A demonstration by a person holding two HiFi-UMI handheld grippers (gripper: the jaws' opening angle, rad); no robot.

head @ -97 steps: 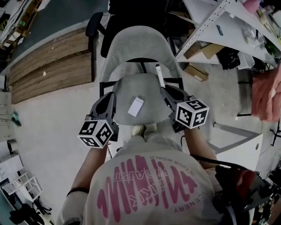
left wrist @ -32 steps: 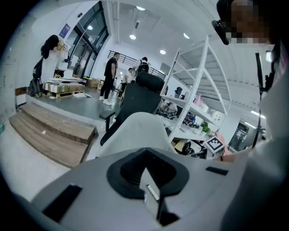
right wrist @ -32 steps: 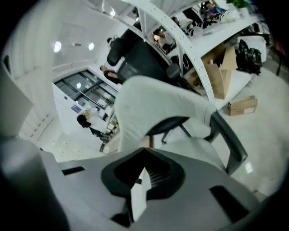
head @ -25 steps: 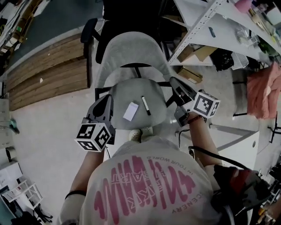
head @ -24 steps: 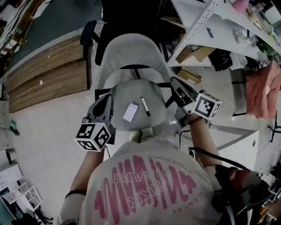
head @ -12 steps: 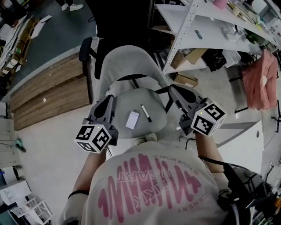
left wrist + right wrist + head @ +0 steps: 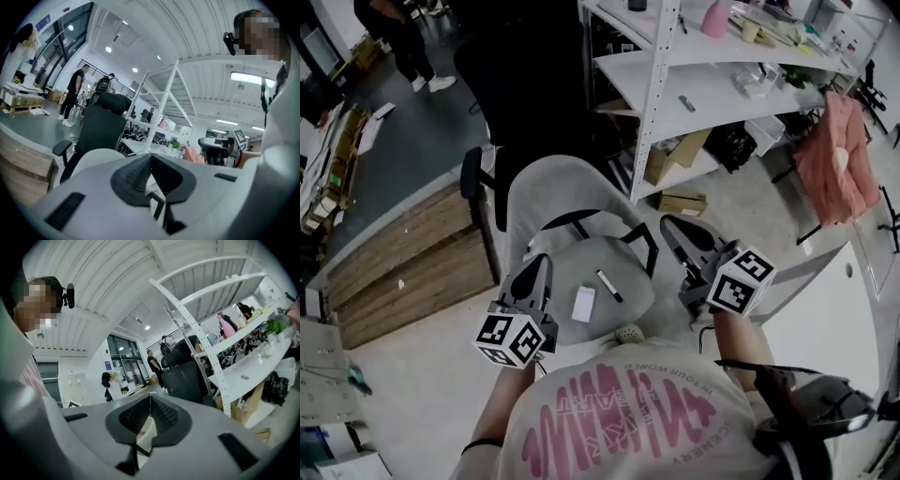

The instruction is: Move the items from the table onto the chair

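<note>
both items down on the chair, grippers pulled clear

the marker (image 7: 608,286) and the white card (image 7: 583,304) lay side by side on the grey chair (image 7: 572,261) seat, so this placing step looked finished. the left gripper (image 7: 538,270) and right gripper (image 7: 673,231) hung either side of the seat, each with jaws clenched on nothing. next would be a turn back to the counter, out of view here, to check for anything left. nearly four seconds earlier the right jaws had held the marker above the seat's far edge. since then it had been set down, both grippers had lifted away, and the head view had tipped up toward the shelving (image 7: 675,84).
</note>
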